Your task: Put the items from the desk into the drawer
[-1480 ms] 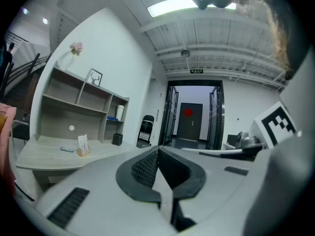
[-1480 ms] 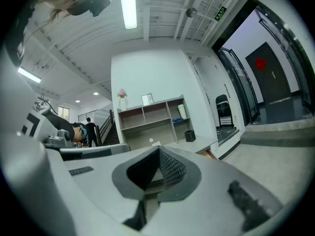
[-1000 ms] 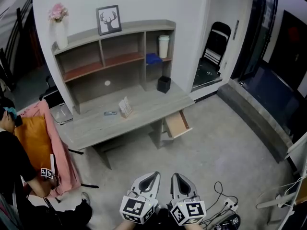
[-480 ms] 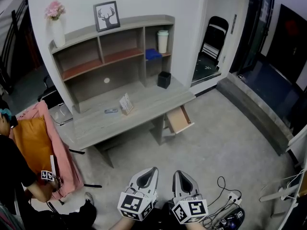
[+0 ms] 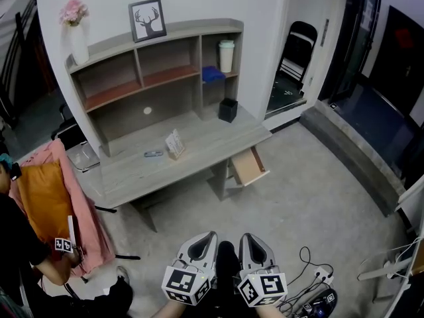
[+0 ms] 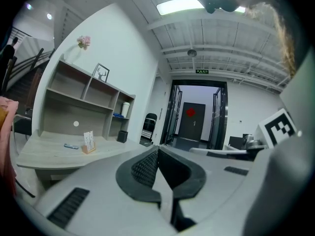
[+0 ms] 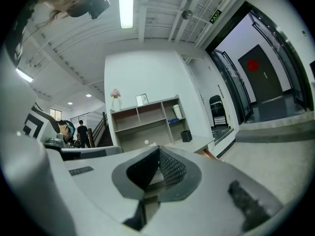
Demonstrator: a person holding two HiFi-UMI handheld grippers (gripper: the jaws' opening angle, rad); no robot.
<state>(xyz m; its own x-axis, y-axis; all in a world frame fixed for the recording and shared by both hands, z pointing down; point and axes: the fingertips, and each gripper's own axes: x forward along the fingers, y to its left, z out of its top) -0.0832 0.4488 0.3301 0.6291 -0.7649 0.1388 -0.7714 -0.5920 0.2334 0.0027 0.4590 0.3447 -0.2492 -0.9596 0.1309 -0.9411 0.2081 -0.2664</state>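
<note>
Seen from above, the left gripper [image 5: 211,235] and the right gripper [image 5: 243,237] sit side by side at the near edge of the scene. They are above a grey concrete floor [image 5: 311,197] and point toward a grey worktop [image 5: 205,148] that is well apart from them on the far side. In each gripper's own view, the fingers are pressed together at the tips with nothing between them.

A small card holder [image 5: 174,144] stands near the middle of the worktop. Just to its left lies a small dark flat object [image 5: 153,154], too small to identify. A black box [image 5: 228,110] stands at the far right of the worktop, beside the shelf unit [image 5: 112,98]. Under the worktop's right end, a drawer [image 5: 248,167] is pulled open, showing its pale wooden inside.

The shelf unit's right compartment holds a white cup [image 5: 226,55] with a blue item [image 5: 212,77] just beside it. On top of the unit are a framed deer picture [image 5: 147,20] and a white vase [image 5: 77,42] of pink flowers.

At the near left, a person [image 5: 20,244] in dark clothing is beside a pink cloth [image 5: 83,224]. A black folding chair [image 5: 295,58] stands in the far right doorway.
</note>
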